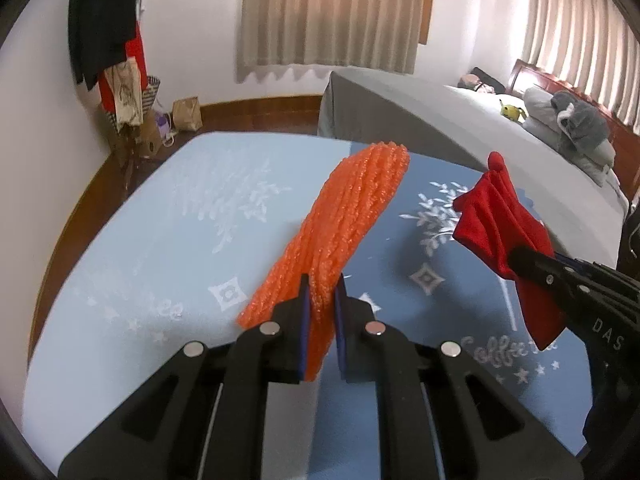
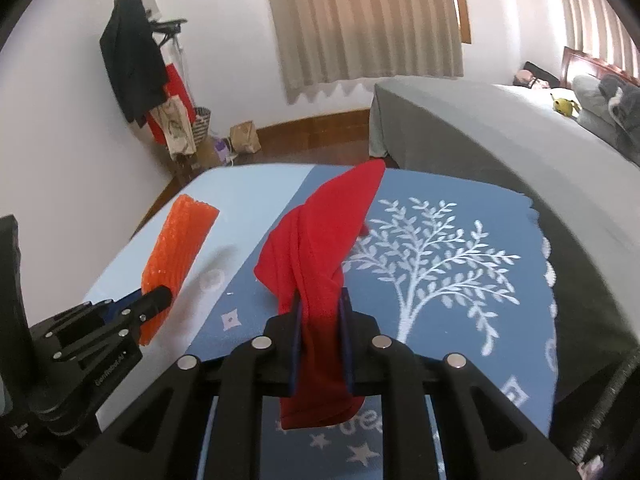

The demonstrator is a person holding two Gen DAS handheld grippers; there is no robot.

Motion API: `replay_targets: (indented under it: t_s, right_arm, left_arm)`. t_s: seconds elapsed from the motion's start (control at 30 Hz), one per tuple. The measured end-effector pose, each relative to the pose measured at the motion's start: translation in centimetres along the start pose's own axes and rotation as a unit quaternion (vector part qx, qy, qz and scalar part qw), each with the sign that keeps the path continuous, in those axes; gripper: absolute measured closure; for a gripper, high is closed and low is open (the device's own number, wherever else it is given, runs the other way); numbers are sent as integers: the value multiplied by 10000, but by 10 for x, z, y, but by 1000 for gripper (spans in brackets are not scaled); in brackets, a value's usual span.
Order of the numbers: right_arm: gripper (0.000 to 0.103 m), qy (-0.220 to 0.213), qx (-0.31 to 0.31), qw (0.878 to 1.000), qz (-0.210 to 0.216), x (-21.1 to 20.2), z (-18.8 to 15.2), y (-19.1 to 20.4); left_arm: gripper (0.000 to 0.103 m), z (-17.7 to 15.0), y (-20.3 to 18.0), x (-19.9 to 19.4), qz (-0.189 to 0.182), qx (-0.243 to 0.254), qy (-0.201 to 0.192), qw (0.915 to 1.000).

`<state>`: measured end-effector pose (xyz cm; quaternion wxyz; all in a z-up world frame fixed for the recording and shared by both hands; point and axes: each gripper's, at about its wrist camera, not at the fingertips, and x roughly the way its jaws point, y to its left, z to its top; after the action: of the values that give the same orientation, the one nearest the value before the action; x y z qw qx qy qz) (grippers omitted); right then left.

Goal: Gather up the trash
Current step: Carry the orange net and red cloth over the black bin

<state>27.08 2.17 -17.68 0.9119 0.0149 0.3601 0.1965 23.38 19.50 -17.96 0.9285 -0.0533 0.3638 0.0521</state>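
Observation:
My left gripper (image 1: 322, 292) is shut on an orange foam net sleeve (image 1: 348, 220) and holds it up above the blue tablecloth (image 1: 160, 216). The sleeve sticks forward and up from the fingers. My right gripper (image 2: 320, 304) is shut on a crumpled red cloth (image 2: 320, 224), which also stands up above the table and hangs down behind the fingers. In the left wrist view the right gripper (image 1: 520, 256) with the red cloth (image 1: 500, 216) is at the right. In the right wrist view the left gripper (image 2: 160, 296) with the orange sleeve (image 2: 176, 248) is at the left.
The table carries a light blue and darker blue cloth with a white tree print (image 2: 440, 256). A grey bed (image 1: 440, 120) with pillows and plush toys stands behind at the right. A coat rack (image 1: 104, 32) with clothes and paper bags (image 1: 186, 114) stands by the left wall.

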Motion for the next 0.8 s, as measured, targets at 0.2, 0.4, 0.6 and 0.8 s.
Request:
replay_targets:
  t_s: [0.2,0.4,0.6,0.8]
  right_arm:
    - [87,-210,99,9997,-73,-32,-1,-11]
    - [87,-445,169,9987,-172,-71,-5,-25]
    - [87,-673,345,9967,-295,-114,-15,-44]
    - [87,-905,411,9938,-491,-156,-23,-62]
  left_arm:
    - [93,1,-20,-22,-79,137,-106,9998]
    - [93,-3,-44,-43,-258,258,-176,9992]
    - [93,-5,-70,-65,-422,280,-195,9985]
    - [93,-10,-102,-84,-676,431,-272,9964]
